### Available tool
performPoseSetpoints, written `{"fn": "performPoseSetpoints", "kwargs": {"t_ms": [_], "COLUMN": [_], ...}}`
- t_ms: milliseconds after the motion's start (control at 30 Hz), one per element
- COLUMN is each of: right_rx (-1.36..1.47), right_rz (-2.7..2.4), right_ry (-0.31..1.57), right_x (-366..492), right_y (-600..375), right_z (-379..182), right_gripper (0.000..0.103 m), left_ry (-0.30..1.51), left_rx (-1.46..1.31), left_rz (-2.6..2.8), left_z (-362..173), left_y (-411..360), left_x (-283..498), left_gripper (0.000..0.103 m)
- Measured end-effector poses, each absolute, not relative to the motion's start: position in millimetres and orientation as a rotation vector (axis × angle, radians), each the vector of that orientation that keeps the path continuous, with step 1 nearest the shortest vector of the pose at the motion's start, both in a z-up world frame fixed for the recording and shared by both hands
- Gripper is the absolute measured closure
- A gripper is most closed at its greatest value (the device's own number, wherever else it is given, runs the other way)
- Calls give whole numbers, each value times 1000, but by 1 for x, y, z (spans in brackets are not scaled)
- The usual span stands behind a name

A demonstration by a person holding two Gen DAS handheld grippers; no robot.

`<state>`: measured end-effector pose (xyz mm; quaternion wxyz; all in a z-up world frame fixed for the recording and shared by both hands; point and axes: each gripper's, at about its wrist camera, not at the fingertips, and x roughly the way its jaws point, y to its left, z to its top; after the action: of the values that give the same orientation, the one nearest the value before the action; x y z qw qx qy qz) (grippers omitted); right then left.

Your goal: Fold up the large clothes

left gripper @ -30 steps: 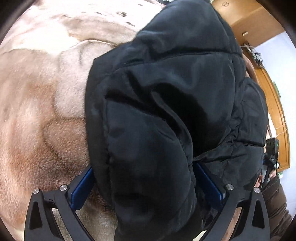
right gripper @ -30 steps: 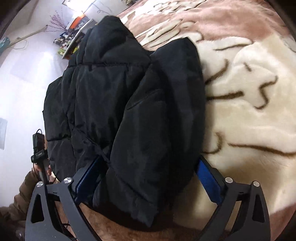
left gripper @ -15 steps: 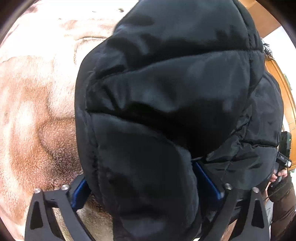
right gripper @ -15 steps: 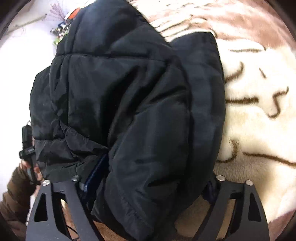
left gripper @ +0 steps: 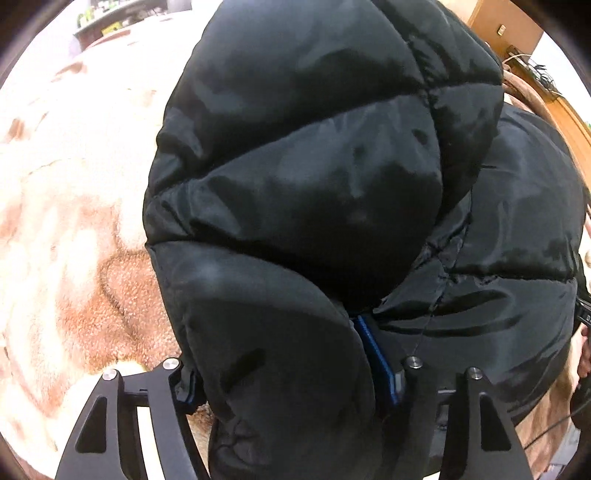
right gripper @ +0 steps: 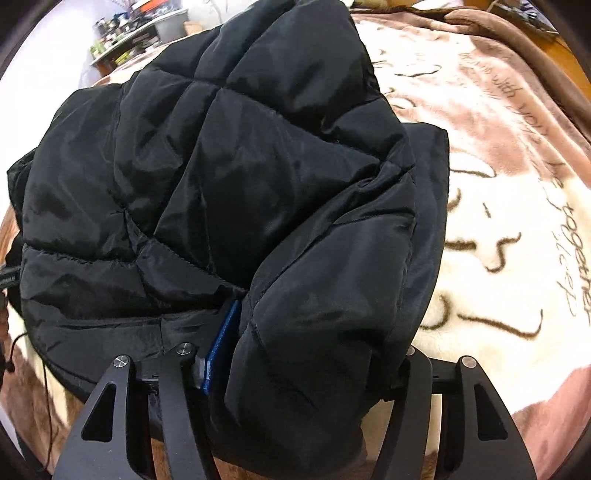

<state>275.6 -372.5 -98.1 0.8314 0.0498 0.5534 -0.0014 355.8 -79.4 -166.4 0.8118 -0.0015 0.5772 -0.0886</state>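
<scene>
Across both wrist views, a black quilted puffer jacket (left gripper: pixel 332 206) fills most of the frame, bunched over a cream-and-brown plush blanket (left gripper: pixel 74 229).

Left gripper (left gripper: pixel 284 373): jaws have just been closing. A thick padded fold of the jacket sits between them, with the blue pads (left gripper: pixel 376 354) pressed against the fabric on either side. State: clamped on the jacket. The blanket shows from 7 to 11 o'clock of the jacket. A wooden cabinet (left gripper: pixel 509 26) appears at 1 o'clock.

Right gripper (right gripper: pixel 306 343): jaws have just been closing. A padded fold is squeezed between them; one blue pad is visible against the fabric, the other is hidden by the jacket. State: clamped on the jacket. The blanket, printed with script lettering (right gripper: pixel 576 266), extends from 1 to 4 o'clock. A cluttered shelf (right gripper: pixel 140 33) sits at 11 o'clock.
</scene>
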Motion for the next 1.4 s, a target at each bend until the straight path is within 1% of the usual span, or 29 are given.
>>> {"fn": "performPoseSetpoints", "kwargs": {"t_ms": [100,200,333,400,433,467,500,567,633,667,800,967,1067,1167,1400], "right_rx": [67,71,82,93,84,69,36,-14,-18,-11,-41,-41,-84,-62,-88], "right_rz": [-24,-30,-35,-44,-56,-65,-79,-98,-111,-122,-143,-156,-160,-151,-124], "right_ry": [1152,1152,1160,1160,1152,1143,1130,1108,1092,1086,1040,963,910,871,777], "right_x": [263,255,256,258,256,255,252,246,241,237,222,196,184,177,160], "right_y": [-349,-333,-334,-335,-329,-327,-323,-319,-313,-309,-293,-279,-261,-248,-210], "right_z": [-98,-97,-88,-87,-85,-83,-77,-64,-58,-54,-36,-7,12,26,63], "right_gripper": [46,46,46,47,47,51,54,59,63,65,70,74,75,75,77], "left_ry": [1228,1249,1258,1269,1265,1253,1239,1198,1176,1168,1119,1057,1010,971,890], "left_rx": [-10,-36,-105,-136,-138,-124,-105,-70,-102,-108,-90,-150,-154,-163,-211], "left_rz": [-184,-177,-144,-140,-134,-135,-135,-133,-126,-128,-126,-142,-158,-162,-159], "left_z": [-167,-174,-180,-182,-182,-180,-177,-167,-160,-156,-139,-114,-95,-77,-49], "left_y": [-84,-74,-69,-65,-64,-67,-65,-75,-78,-78,-83,-66,-60,-52,-29], "left_x": [352,355,360,361,360,358,356,349,344,341,329,315,307,300,297], "left_gripper": [35,32,22,22,24,31,35,52,59,61,67,72,73,74,76]}}
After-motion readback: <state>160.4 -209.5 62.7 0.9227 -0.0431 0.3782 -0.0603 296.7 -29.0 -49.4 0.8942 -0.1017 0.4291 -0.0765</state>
